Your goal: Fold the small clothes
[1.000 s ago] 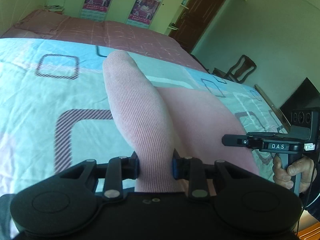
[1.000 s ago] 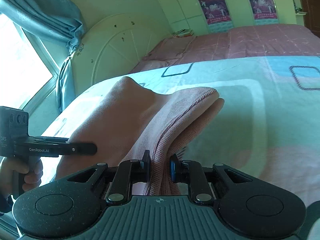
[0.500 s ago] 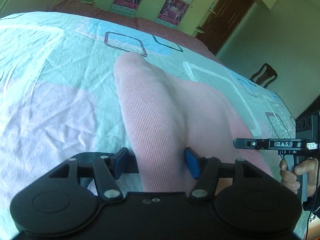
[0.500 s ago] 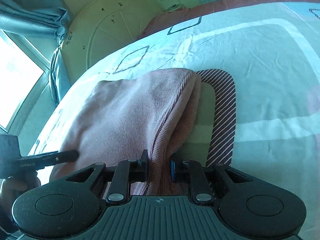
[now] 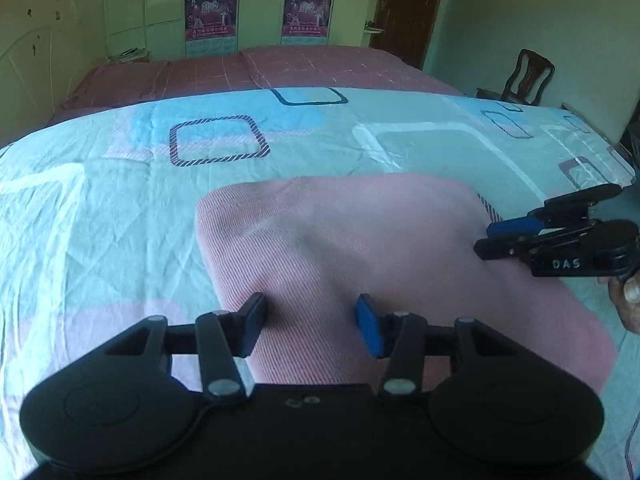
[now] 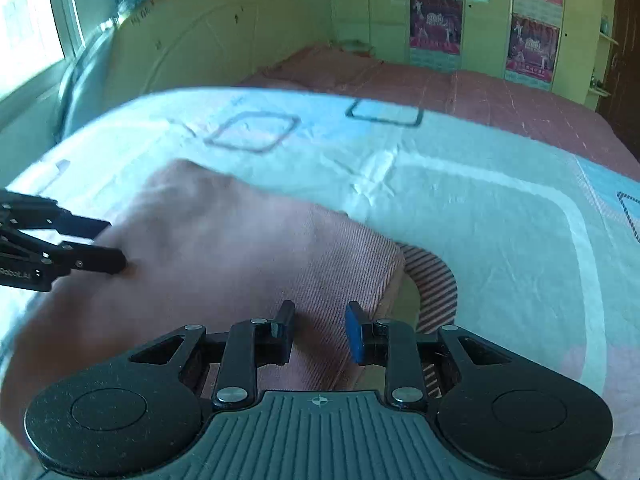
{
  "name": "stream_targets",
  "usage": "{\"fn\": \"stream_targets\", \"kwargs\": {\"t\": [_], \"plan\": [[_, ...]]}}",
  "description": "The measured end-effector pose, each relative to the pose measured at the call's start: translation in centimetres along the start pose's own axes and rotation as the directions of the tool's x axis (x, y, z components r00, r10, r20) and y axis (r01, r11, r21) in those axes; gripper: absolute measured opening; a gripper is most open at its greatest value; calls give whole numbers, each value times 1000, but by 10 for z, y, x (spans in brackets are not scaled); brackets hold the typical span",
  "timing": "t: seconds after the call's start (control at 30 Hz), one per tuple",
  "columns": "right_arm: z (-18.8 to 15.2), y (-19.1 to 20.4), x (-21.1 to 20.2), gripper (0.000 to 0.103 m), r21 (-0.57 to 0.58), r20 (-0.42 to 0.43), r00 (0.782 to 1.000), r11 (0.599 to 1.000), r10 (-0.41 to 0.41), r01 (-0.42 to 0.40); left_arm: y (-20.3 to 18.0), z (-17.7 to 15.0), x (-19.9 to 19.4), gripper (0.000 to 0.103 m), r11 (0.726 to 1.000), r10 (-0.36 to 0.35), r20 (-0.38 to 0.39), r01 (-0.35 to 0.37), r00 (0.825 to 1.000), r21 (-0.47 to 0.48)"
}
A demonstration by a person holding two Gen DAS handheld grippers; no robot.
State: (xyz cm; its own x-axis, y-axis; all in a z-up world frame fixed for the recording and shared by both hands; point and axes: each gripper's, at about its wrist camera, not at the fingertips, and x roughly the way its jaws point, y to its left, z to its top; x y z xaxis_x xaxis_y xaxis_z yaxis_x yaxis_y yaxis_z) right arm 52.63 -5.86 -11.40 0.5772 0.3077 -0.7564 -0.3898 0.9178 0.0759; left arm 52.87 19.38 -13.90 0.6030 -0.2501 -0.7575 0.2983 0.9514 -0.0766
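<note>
Left gripper (image 5: 310,322) closing, right gripper (image 6: 320,330) opening, both parted, pads clear, over pink cloth (image 5: 360,240) on bedsheet (image 5: 100,220).

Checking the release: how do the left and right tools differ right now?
The left tool gapes wider than the right tool. Left's jaws are closing, right's opening. Left sits mid-edge of the pink garment, right near its corner. Both straddle cloth without pinching it.

Left tool (image 5: 310,322) angled down, jaws closing (pads apart), right tool (image 6: 320,330) jaws opening
</note>
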Motion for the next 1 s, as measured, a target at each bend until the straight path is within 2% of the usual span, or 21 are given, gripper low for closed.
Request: {"fn": "stream_targets", "kwargs": {"t": [0.07,0.13,0.2,0.33,0.37,0.4,0.5,0.57,0.63,0.7,0.77,0.83,1.0], "plan": [[-5,-2,3,28,-12,13,1000,1000,-15,15,-5,-2,-1,48,999,23,-2,-23,1000,34],[-6,-3,-2,28,-9,8,1000,1000,-28,28,-6,-6,-8,48,999,34,13,-34,999,29],[-7,1,-21,28,-15,40,998,999,-49,50,-9,-12,-28,44,999,34,46,-35,998,8],[-30,16,-75,28,-59,96,995,998,31,-26,-19,-45,-72,40,1000,6,80,-4,997,-25],[-38,21,-85,28,-71,96,994,997,46,-39,-23,-54,-79,35,999,6,74,-3,997,-36],[-47,27,-92,28,-87,83,995,995,53,-46,-26,-65,-86,35,999,8,76,-5,997,-44],[-69,37,-103,28,-120,73,997,993,4,5,-27,-87,-100,35,995,12,81,-4,997,-101],[-78,32,-106,29,-53,65,998,998,-27,30,-27,-95,-101,35,992,11,78,-1,997,-124],[-84,22,-107,29,45,48,999,999,-3,1,-27,-96,-100,35,992,9,74,1,997,-126],[-87,17,-103,29,84,15,1000,996,16,-18,-27,-95,-98,35,992,11,74,-2,997,-125],[-88,18,-95,28,71,-13,1000,997,13,-12,-30,-95,-92,35,993,10,66,-2,998,-119],[-88,17,-87,9,32,-43,999,999,-24,25,-34,-97,-83,36,992,4,48,2,999,-123],[-101,21,-80,9,-23,-60,995,997,-74,73,-49,-97,-77,37,995,61,26,-59,998,-82]]}}
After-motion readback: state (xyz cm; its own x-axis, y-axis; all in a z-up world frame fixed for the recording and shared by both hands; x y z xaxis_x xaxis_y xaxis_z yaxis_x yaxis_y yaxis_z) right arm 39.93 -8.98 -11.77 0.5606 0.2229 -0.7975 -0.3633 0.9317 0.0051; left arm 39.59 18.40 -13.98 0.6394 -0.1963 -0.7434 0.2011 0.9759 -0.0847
